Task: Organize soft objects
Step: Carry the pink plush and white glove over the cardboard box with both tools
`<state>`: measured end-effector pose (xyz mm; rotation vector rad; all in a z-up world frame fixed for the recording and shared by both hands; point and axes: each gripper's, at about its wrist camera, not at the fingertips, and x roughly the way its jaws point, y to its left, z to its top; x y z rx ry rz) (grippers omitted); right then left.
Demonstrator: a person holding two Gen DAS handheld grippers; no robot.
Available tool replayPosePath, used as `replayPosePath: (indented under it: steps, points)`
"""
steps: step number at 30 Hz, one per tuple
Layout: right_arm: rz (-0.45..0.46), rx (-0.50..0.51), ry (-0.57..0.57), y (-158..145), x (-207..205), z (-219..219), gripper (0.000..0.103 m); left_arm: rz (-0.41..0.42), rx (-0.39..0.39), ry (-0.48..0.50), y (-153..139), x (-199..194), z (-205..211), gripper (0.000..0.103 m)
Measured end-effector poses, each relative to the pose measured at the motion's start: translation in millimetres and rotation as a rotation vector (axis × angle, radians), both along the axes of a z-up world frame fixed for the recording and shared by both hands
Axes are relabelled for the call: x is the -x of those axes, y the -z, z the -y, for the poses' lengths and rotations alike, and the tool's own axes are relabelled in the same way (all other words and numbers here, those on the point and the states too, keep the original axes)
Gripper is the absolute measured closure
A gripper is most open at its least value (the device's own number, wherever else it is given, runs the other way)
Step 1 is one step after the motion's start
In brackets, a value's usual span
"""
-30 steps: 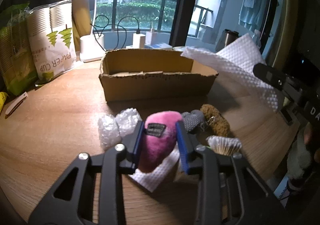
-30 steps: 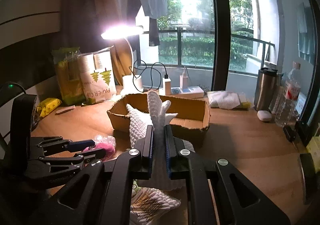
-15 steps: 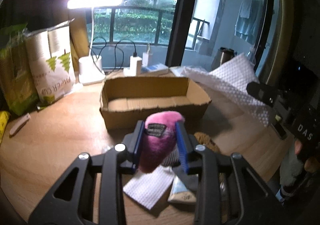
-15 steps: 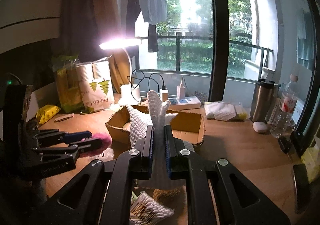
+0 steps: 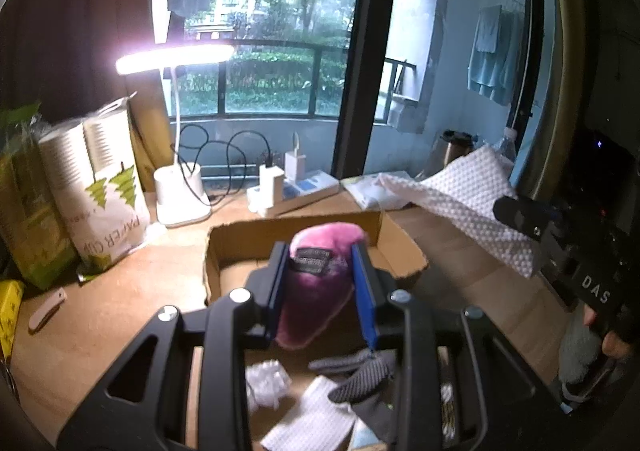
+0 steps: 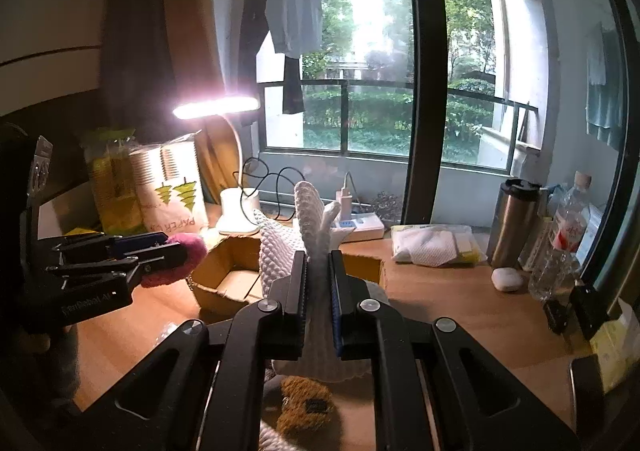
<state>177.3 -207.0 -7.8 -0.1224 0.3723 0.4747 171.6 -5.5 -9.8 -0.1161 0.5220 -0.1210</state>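
The left gripper, its fingers pinching the pink plush toy, hangs just short of the cardboard box ahead, nearer it than the right gripper, whose fingers pinch a white dimpled cloth.

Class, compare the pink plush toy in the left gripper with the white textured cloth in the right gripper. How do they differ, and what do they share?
The pink plush toy is plump, fuzzy and bears a dark label; the white textured cloth is thin, dimpled and plain. The toy keeps its rounded shape between the left gripper's wide-set pads; the cloth is bunched flat in the right gripper and drapes. Both are soft, held off the table, near the cardboard box.
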Motion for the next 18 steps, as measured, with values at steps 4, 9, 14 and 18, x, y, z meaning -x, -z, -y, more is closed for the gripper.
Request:
replayPosePath:
  steps: [4, 9, 14, 18]
  points:
    - [-0.004, 0.003, 0.012, -2, -17, 0, 0.092, 0.013, -0.007, -0.003, -4, -16, -1, 0.071]
    - [-0.017, 0.012, 0.025, 2, -40, -3, 0.092, 0.018, -0.006, -0.010, -1, -38, -5, 0.071]
    - [-0.027, 0.022, 0.032, 7, -59, -9, 0.092, 0.024, 0.007, -0.021, 4, -54, -7, 0.071]
    - [-0.043, 0.031, 0.029, 13, -72, -15, 0.092, 0.012, 0.024, -0.025, 14, -69, -9, 0.071]
